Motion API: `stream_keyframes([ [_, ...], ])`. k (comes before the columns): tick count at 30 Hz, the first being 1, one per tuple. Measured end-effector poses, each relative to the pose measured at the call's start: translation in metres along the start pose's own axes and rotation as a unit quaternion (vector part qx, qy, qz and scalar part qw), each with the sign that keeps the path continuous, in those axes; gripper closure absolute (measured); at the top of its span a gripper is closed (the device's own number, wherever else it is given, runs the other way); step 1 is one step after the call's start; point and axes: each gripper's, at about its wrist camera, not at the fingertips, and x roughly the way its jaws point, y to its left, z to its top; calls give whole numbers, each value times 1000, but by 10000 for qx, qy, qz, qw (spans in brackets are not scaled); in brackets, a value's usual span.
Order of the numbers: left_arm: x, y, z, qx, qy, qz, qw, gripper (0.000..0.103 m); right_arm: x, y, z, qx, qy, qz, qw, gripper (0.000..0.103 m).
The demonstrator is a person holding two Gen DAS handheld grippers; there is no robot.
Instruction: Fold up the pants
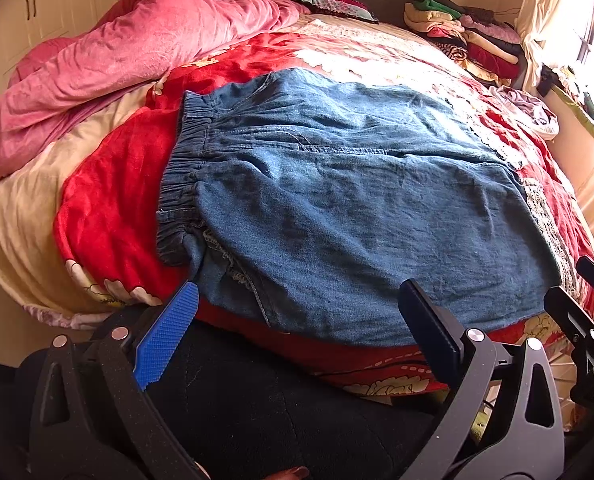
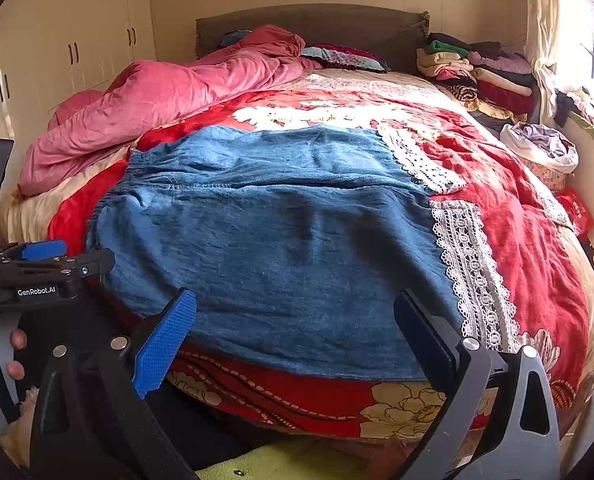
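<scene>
Blue denim pants (image 1: pixel 337 200) lie flat on the red flowered bedspread (image 1: pixel 113 200), elastic waistband at the left, white lace hems at the right. They also show in the right wrist view (image 2: pixel 281 240), with the lace trim (image 2: pixel 473 268) at the right. My left gripper (image 1: pixel 297 312) is open and empty, just over the near edge of the pants. My right gripper (image 2: pixel 297 320) is open and empty, over the near edge further right. The left gripper's body shows at the left of the right wrist view (image 2: pixel 37 272).
A pink quilt (image 1: pixel 137 60) is bunched at the far left of the bed. A pile of folded clothes (image 1: pixel 465 36) sits at the far right by the headboard. A white bag of laundry (image 2: pixel 545 148) lies at the right edge. Wardrobes (image 2: pixel 69 40) stand at the left.
</scene>
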Motion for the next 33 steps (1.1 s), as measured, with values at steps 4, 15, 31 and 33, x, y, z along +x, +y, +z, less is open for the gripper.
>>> stream_keyframes([
  [4, 0, 0, 1, -4, 13, 8, 10000, 9, 1, 0, -1, -16, 19, 4, 10000, 4],
  [15, -1, -2, 0, -2, -7, 5, 10000, 9, 2, 1, -1, -55, 35, -9, 10000, 4],
  [31, 3, 19, 8, -194, 0, 44, 9998, 9, 12, 0, 11, -96, 67, 26, 9999, 4],
  [33, 6, 23, 11, -220, 24, 47, 9997, 9, 17, 1, 17, -143, 77, 50, 9999, 4],
])
